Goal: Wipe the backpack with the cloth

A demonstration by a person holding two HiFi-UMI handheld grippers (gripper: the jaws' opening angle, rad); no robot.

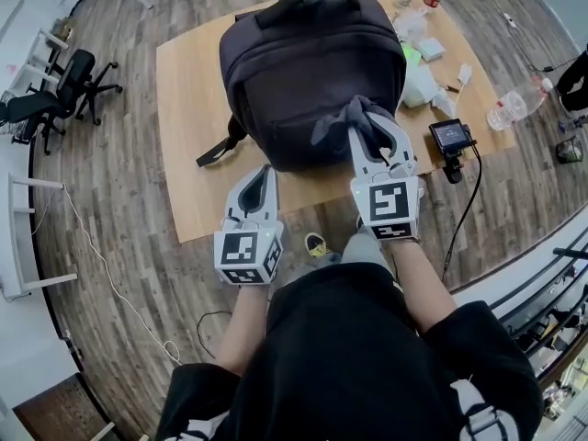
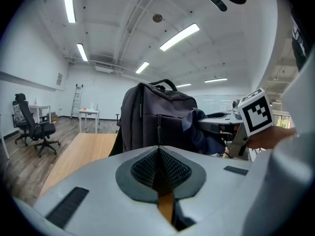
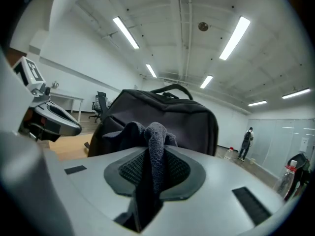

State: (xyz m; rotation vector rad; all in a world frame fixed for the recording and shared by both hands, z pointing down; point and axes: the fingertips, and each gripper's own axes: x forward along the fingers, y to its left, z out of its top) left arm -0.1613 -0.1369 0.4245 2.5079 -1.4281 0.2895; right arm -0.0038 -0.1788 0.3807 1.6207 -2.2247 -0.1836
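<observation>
Backpack [image 1: 308,72] stands on the bench [image 1: 184,99], bare wood to its left, clutter [image 1: 427,49] to its right. Our right gripper [image 1: 375,129] pinches the cloth [image 1: 342,118] against its front. Our left gripper [image 1: 264,173], closed on nothing, hovers at the near edge.

We see a wooden table [image 1: 188,108], a plastic bottle [image 1: 519,102] and small screen device [image 1: 451,136] at its right edge, office chairs [image 1: 60,95] beyond its left.

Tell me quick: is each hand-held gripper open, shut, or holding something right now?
Left hand-held gripper: closed, nothing between its jaws.
Right hand-held gripper: closed on the dark cloth.
</observation>
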